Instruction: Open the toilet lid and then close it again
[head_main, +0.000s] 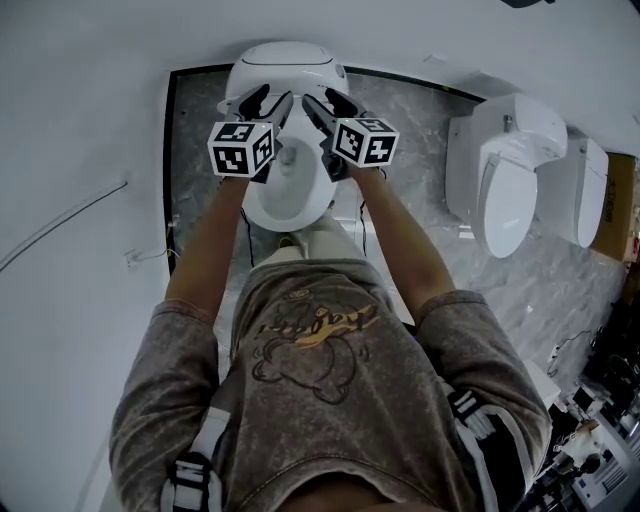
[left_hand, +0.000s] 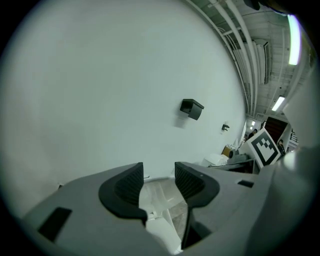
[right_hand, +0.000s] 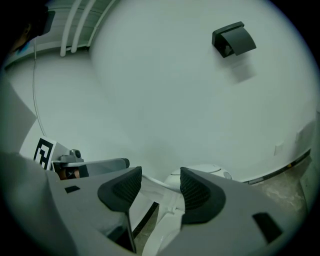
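In the head view a white toilet stands at top centre with its bowl (head_main: 288, 190) uncovered and its lid (head_main: 285, 62) raised at the back, against the wall. My left gripper (head_main: 270, 100) and right gripper (head_main: 325, 102) hover side by side over the bowl's rear, just in front of the lid, both open. The left gripper view shows open jaws (left_hand: 159, 175) with white toilet parts (left_hand: 160, 200) below and nothing between them. In the right gripper view the jaws (right_hand: 161, 182) also stand apart, with the toilet's rounded top (right_hand: 200, 172) beyond them.
Two more white toilets (head_main: 505, 180) (head_main: 585, 190) lie on the marble floor (head_main: 420, 150) to the right. A dark box (left_hand: 191, 108) (right_hand: 234, 39) is fixed on the white wall ahead. A thin cable (head_main: 60, 225) runs at the left. Equipment clutters the lower right corner.
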